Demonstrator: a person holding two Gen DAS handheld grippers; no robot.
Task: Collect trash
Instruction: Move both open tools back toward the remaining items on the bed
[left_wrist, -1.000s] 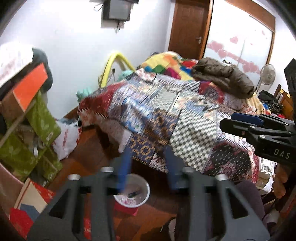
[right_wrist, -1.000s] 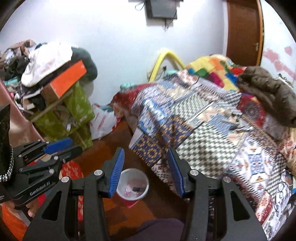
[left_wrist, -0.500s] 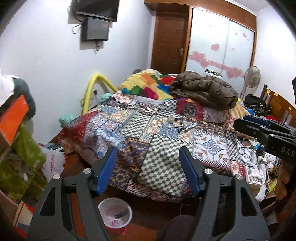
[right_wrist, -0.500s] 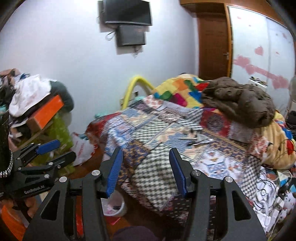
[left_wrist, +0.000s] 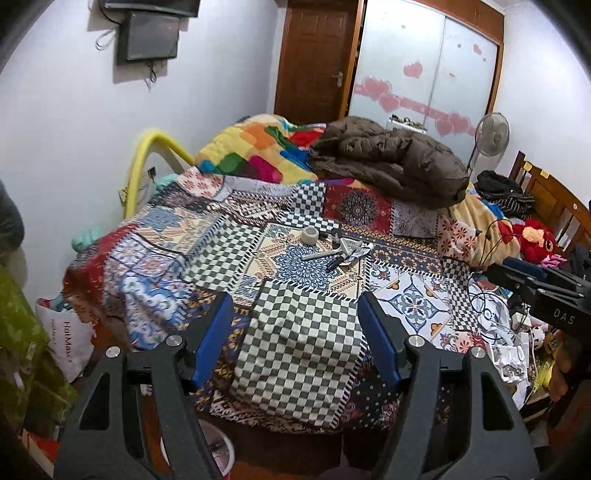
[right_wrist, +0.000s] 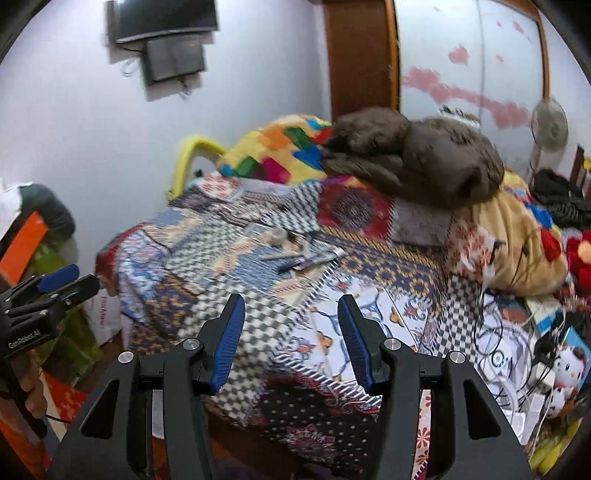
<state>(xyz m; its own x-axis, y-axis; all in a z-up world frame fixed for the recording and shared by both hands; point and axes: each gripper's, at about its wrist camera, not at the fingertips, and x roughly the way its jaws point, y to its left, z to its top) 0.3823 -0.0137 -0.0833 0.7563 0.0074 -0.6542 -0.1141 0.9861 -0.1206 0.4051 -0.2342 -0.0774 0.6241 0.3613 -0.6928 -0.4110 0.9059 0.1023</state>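
On the middle of the patchwork bedspread (left_wrist: 303, 258), well back from its near edge, lies a small litter of trash (left_wrist: 341, 253): a stubby roll of tape (left_wrist: 309, 235), pale and round, with a few thin wrappers and stick-like pieces just beside it. What each piece is cannot be made out; in the right wrist view the same heap (right_wrist: 303, 254) is smeared by blur.

The left gripper (left_wrist: 295, 332) hangs over the near edge of the bed, its blue ribbed pads spread wide and holding nothing. The right gripper (right_wrist: 291, 332) is likewise released and bare, over the same edge further along. Each shows at the margin of the other's view, partly cut off.

The bedspread is soft, squared in checks and tile prints, and droops over the near edge. Toward the far end a puffy brown jacket (left_wrist: 391, 162) is heaped against a bright block-coloured blanket (left_wrist: 258, 147). Cables and small clutter (left_wrist: 495, 328) crowd the right edge of the bed. A white bin (left_wrist: 221, 454) on the floor is almost wholly hidden behind the left gripper's body. Between the grippers and the trash the cloth lies open.
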